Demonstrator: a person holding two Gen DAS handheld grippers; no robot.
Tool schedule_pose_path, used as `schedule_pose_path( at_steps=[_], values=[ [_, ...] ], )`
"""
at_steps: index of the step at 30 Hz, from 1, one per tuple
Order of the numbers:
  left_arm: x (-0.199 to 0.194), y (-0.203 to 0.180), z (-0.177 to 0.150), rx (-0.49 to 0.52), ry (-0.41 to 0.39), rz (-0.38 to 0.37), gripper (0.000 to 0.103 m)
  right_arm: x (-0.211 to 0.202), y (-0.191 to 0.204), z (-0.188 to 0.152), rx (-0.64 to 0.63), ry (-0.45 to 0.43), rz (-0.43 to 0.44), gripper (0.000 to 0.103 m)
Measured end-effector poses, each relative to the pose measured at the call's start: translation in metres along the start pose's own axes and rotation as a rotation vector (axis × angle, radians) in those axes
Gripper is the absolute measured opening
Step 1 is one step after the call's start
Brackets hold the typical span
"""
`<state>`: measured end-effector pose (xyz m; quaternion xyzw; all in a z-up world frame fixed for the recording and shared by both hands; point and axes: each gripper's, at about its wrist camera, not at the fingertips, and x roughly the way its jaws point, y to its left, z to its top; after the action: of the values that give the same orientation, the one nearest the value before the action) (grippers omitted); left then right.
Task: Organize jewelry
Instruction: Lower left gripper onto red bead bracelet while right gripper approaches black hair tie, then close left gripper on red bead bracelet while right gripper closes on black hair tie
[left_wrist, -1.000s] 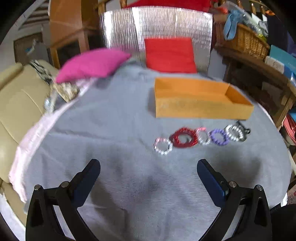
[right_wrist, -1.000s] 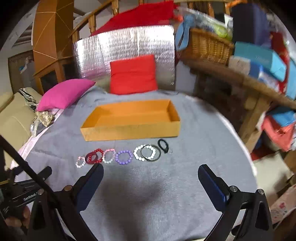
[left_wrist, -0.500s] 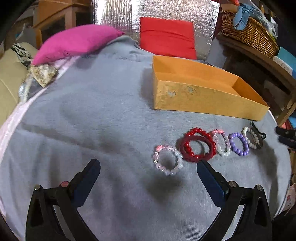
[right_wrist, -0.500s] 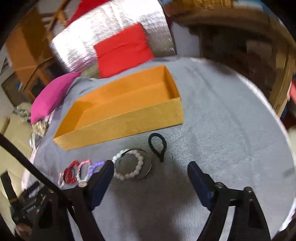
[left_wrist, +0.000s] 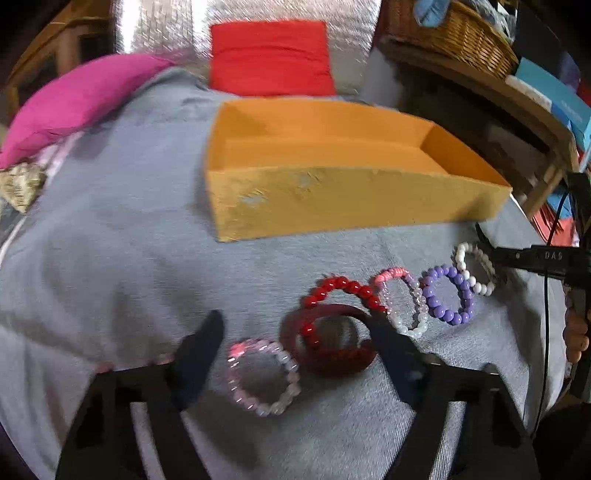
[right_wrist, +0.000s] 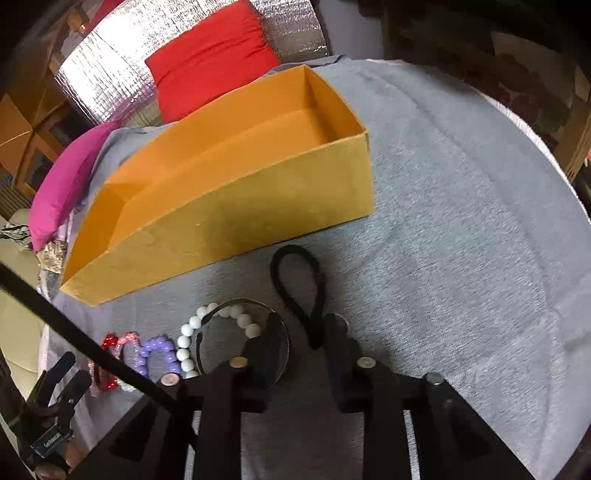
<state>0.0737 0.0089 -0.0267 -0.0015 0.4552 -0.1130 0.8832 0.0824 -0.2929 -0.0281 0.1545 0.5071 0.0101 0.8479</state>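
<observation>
A row of bracelets lies on the grey cloth in front of an orange box (left_wrist: 354, 199). My left gripper (left_wrist: 295, 319) hangs low over the row's left end. Its jaws are closing around a pale pink bead bracelet (left_wrist: 266, 409) and a dark red bangle (left_wrist: 332, 363), and the pads do not press on either. Further right lie a red bead bracelet (left_wrist: 343, 284), a purple one (left_wrist: 426, 293) and a white one (left_wrist: 460, 258). My right gripper (right_wrist: 304, 321) is closing over the tail of a black hair tie (right_wrist: 293, 248) and the rim of a metal bangle (right_wrist: 236, 302), not pinching either.
The orange box (right_wrist: 240, 218) looks empty. A red cushion (left_wrist: 269, 59) and a pink cushion (left_wrist: 74, 99) lie behind it against silver foil. A wicker basket (left_wrist: 461, 37) sits on a wooden shelf at the right. The cloth-covered table curves away at the right edge (right_wrist: 535, 155).
Both grippers have dropped down and forward onto the row of bracelets, and their jaws have narrowed, the right far more. The jewelry has not moved.
</observation>
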Motion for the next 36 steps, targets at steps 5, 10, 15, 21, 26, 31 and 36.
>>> schedule_pose_path(
  at_steps=[5,10,15,21,26,31,36],
  values=[
    [0.015,0.0,0.004,-0.011,0.037,-0.028,0.044,-0.005,-0.013,0.0,0.021,-0.01,0.017,0.014],
    [0.014,-0.005,0.002,0.029,0.027,-0.046,0.011,-0.021,-0.03,-0.004,0.056,-0.028,0.088,0.011],
    [0.006,-0.004,-0.001,0.018,0.007,-0.078,0.009,-0.032,-0.05,-0.006,0.107,-0.03,0.166,0.011],
    [-0.015,0.005,-0.007,0.001,-0.034,-0.121,0.009,-0.042,-0.074,-0.011,0.196,-0.024,0.263,0.011],
    [-0.026,0.008,-0.005,-0.011,-0.063,-0.132,0.009,-0.041,-0.073,-0.013,0.214,-0.022,0.25,0.013],
    [-0.034,0.012,-0.003,-0.021,-0.085,-0.148,0.009,-0.032,-0.063,-0.008,0.227,0.0,0.236,0.035],
    [-0.037,0.01,-0.003,-0.012,-0.09,-0.179,0.009,-0.018,-0.055,-0.005,0.253,-0.003,0.205,0.052]
  ],
)
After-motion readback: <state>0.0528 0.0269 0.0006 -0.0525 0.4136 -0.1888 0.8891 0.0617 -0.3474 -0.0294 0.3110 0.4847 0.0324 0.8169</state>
